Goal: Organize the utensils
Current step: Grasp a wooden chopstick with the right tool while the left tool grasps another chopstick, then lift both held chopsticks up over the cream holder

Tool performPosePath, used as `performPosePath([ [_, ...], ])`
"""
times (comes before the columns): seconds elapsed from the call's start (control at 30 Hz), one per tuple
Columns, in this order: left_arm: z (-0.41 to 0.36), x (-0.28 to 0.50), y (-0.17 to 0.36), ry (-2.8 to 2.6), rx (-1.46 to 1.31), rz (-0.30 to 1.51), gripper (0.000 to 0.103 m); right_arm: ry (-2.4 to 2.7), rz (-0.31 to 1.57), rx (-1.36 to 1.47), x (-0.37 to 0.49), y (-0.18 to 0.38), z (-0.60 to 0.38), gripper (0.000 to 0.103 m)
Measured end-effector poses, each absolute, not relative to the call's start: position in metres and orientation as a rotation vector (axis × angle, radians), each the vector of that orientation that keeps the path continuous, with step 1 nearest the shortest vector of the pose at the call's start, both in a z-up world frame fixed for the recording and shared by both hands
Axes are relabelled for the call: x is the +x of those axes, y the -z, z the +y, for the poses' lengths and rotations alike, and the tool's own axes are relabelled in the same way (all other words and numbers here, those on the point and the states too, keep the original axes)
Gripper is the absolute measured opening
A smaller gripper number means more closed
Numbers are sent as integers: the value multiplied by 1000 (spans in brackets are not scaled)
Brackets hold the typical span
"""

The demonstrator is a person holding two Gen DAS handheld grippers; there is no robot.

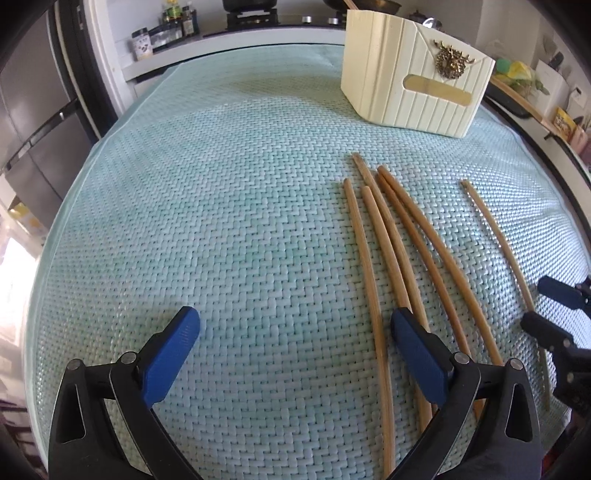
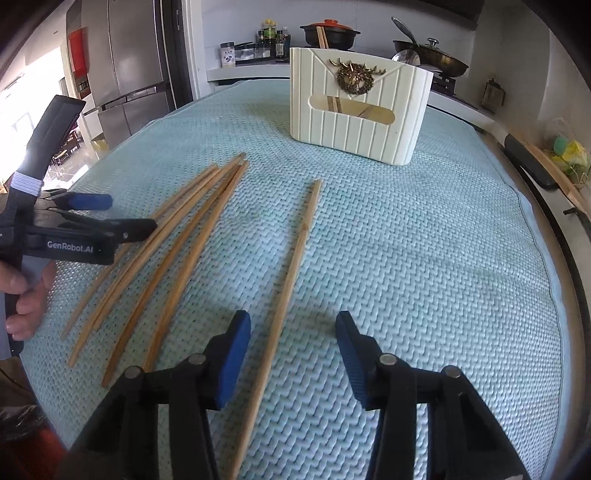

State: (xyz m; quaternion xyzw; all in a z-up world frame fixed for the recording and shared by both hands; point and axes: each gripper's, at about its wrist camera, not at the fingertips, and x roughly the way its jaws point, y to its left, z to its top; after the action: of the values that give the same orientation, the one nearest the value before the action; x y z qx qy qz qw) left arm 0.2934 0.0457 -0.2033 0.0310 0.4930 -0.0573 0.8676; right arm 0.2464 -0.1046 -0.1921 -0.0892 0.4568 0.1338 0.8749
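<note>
Several bamboo chopsticks (image 1: 399, 251) lie in a loose bunch on the light blue woven mat (image 1: 221, 221); they also show in the right wrist view (image 2: 177, 251). One single chopstick (image 2: 291, 266) lies apart to their right, also in the left wrist view (image 1: 498, 240). A cream ribbed holder (image 2: 354, 110) with a gold ornament stands at the back and has chopsticks inside; it also shows in the left wrist view (image 1: 413, 81). My left gripper (image 1: 295, 332) is open, its right finger over the bunch. My right gripper (image 2: 293, 334) is open, straddling the single chopstick's near end.
A stove with a black pot (image 2: 328, 35) and a wok (image 2: 432, 59) stands behind the table. Spice jars (image 2: 269, 40) stand on the counter. A steel fridge (image 2: 133, 62) is at the far left. The mat's right edge (image 2: 539, 240) runs near a dark rim.
</note>
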Motion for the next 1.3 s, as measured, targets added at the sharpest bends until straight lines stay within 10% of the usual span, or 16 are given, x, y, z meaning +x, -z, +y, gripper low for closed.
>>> performPosePath([
  [0.23, 41, 334, 200, 153, 85, 1065, 88, -287, 997, -176, 310, 191, -100, 38],
  [0.67, 9, 355, 192, 270, 151, 1102, 5, -315, 1077, -144, 376, 191, -79, 7],
  [1.3, 34, 307, 98, 310, -28, 854, 3, -392, 825, 104, 335, 103, -123, 6],
])
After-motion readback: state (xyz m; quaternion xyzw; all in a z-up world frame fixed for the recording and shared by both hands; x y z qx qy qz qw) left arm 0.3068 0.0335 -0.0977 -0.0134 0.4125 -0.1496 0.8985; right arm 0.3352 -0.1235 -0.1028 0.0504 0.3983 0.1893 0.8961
